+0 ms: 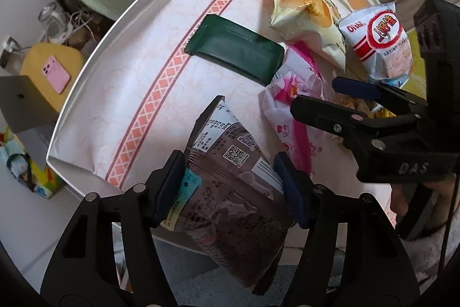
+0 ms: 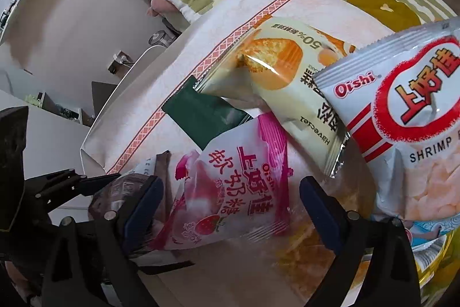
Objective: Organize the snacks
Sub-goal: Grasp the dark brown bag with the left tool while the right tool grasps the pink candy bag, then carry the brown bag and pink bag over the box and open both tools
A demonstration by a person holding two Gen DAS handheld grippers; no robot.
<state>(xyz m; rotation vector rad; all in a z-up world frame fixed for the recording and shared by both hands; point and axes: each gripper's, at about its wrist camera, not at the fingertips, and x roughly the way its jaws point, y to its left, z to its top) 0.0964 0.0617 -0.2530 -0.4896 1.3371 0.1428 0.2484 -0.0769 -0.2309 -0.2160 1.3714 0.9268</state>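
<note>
Brown snack packet [image 1: 230,177] sits pinched between our left gripper's [image 1: 233,189] pads at the tray's [image 1: 86,71] near edge. Our right gripper [image 2: 230,209] hangs spread wide around the pink Oishi candy bag [image 2: 230,192], apparently not pressing it, beside the green packet [image 1: 234,49].

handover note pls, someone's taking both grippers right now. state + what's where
Left gripper: shut on the brown snack packet, held at the table's near edge.
Right gripper: open, fingers straddling the pink Oishi candy bag, not closed on it.
On the tablecloth: dark green packet lying flat, cream cake packet, Oishi shrimp flakes bag overlapping in a loose pile, with the pink bag.
Done: no sorted group visible yet.
Left: place the brown packet, then grasp the pink bag and sort the rest. No container identifiable in view.
</note>
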